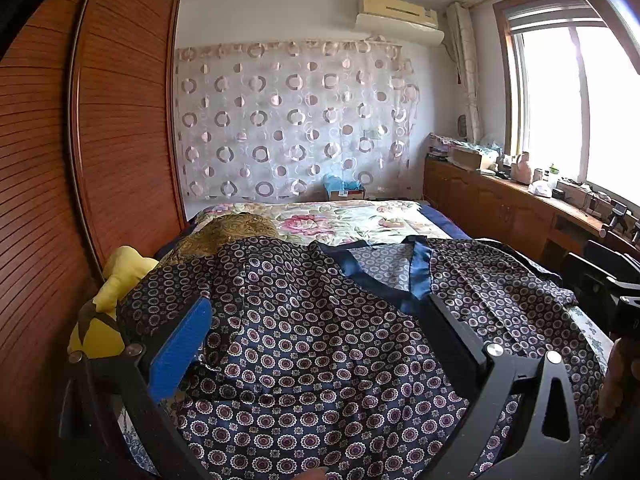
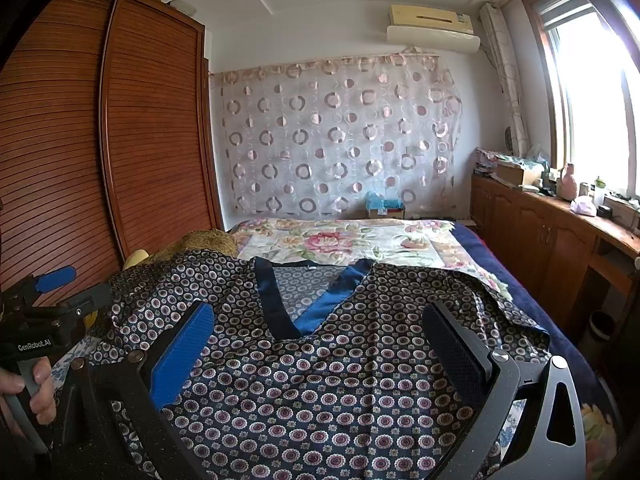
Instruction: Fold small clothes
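Note:
A dark navy top [image 1: 312,360] printed with small purple-and-white rings lies spread face up on the bed, its blue V-neck trim [image 1: 416,276] pointing away from me. My left gripper [image 1: 320,302] hovers open over the garment's left half, with nothing between its fingers. In the right wrist view the same top [image 2: 320,380] fills the foreground, with the neck trim [image 2: 304,304] between the fingertips. My right gripper [image 2: 318,309] stands open just above the cloth. The left gripper [image 2: 90,282] shows at the left edge, held by a hand [image 2: 32,384].
A floral bedspread [image 2: 340,240] covers the bed beyond the top. A yellow cloth [image 1: 116,280] and a gold-brown one [image 1: 228,232] lie at the left by the wooden wardrobe [image 1: 120,120]. A cluttered wooden cabinet [image 2: 540,232] runs under the window on the right.

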`<state>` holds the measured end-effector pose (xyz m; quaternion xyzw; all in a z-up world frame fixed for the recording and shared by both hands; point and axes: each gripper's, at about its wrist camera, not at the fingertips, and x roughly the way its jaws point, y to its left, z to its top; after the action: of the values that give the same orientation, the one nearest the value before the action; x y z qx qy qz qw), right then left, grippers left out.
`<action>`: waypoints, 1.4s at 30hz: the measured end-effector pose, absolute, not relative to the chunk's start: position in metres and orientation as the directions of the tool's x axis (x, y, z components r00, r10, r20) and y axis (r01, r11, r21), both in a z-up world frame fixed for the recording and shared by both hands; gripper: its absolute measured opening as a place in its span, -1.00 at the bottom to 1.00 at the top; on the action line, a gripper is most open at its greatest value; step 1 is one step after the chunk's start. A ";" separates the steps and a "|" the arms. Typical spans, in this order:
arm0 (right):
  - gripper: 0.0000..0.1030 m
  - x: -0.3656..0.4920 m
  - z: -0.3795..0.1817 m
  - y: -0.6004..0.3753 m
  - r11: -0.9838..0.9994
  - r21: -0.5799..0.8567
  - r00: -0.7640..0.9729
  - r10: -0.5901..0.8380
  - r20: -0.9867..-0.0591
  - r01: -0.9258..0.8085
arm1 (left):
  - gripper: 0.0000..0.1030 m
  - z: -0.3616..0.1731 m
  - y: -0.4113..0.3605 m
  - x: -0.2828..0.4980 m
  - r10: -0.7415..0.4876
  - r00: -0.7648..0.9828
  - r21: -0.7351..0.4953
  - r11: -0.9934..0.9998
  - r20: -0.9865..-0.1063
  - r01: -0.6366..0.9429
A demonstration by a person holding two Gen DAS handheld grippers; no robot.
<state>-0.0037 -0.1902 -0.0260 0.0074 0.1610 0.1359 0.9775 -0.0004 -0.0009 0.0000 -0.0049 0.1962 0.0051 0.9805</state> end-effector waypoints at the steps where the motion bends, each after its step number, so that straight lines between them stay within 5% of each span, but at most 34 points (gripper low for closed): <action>1: 1.00 -0.003 -0.026 -0.191 0.963 0.059 0.911 0.269 -0.314 -0.264 | 1.00 0.000 -0.001 0.000 0.007 0.923 -0.008 1.000 -0.385 -0.011; 42: 1.00 -0.002 -0.026 -0.193 0.963 0.057 0.910 0.266 -0.319 -0.262 | 1.00 0.007 0.000 -0.004 0.006 0.926 -0.009 1.000 -0.377 -0.010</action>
<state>-0.0025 -0.1932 -0.0262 0.0063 0.1638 0.1350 0.9772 -0.0038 0.0002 0.0067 -0.0054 0.1921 0.0041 0.9813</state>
